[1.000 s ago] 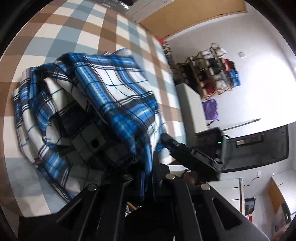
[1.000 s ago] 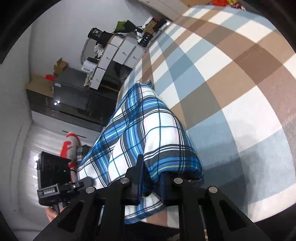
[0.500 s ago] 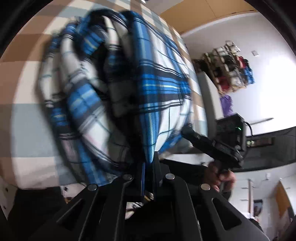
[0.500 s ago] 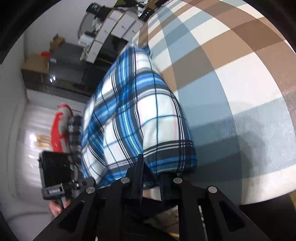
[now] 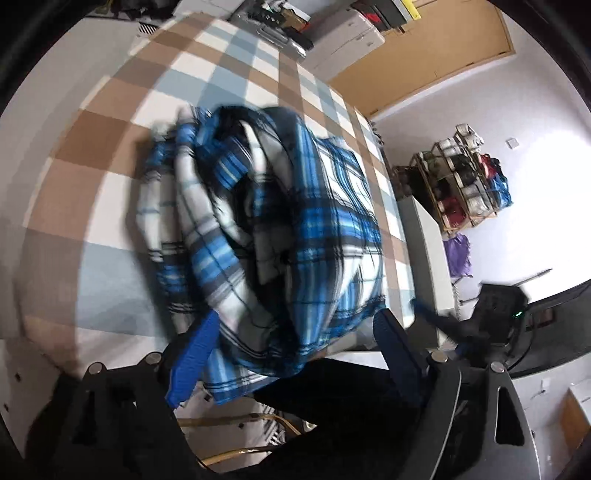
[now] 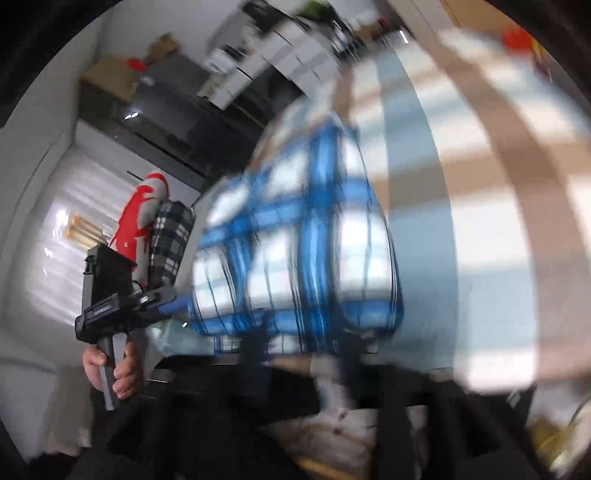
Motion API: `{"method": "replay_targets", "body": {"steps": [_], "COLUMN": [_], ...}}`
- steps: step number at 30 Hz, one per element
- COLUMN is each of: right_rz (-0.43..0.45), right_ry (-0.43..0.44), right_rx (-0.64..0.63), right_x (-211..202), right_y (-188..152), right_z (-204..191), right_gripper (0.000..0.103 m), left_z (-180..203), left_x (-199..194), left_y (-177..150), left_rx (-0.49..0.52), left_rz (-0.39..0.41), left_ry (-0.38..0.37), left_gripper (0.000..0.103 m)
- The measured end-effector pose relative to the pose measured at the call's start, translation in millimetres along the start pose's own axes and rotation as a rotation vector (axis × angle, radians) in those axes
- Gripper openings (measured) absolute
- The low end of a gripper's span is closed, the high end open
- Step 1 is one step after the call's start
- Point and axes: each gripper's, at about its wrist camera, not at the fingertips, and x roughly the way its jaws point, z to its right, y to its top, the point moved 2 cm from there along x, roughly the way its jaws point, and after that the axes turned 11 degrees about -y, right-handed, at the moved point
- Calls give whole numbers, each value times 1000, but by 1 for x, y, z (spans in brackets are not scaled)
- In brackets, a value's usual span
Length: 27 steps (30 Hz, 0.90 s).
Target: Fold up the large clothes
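Blue-white plaid shirt (image 5: 295, 229), brown-blue checked cloth (image 5: 110, 155)

- A table (image 5: 122, 122) carries everything; a checked cloth (image 5: 221, 81) of brown, pale blue and white squares covers its top.
- A blue, white and black plaid garment (image 5: 280, 229) lies bunched in a loose, thick heap on the cloth, near the table's near edge, part of it hanging over that edge.
- In the right wrist view, heavily blurred, the same garment (image 6: 303, 251) sits by the near edge of the cloth (image 6: 480, 206).
- At the table's far end, boxes and small items (image 5: 291, 22) show; whether they rest on it cannot be told.
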Motion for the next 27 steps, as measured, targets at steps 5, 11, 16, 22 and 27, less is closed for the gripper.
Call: {"method": "replay_targets", "body": {"steps": [5,11,16,22,27], "right_rz": [63,-66,-307,-379,-245], "right_ry": [-25,-153,-354,-469,-377], "right_rx": [-111,-339,-503,-497,-370], "right_x": [0,64,163,196,167], "right_y": [37,94,100,94,111], "right_z": [-44,-137,-185,-185,-192], "right_gripper": [103,103,92,8,3], "left_z": [10,3,-8,-15,-6], "left_x": [25,37,36,19,12], "left_y": [-16,-27,-30,-31,-33], "left_rx": [79,129,118,105,134], "left_rz": [-61,-64,-57,-49,-30], "left_ry": [19,19,41,25,30], "left_gripper": [82,81,6,4,4]}}
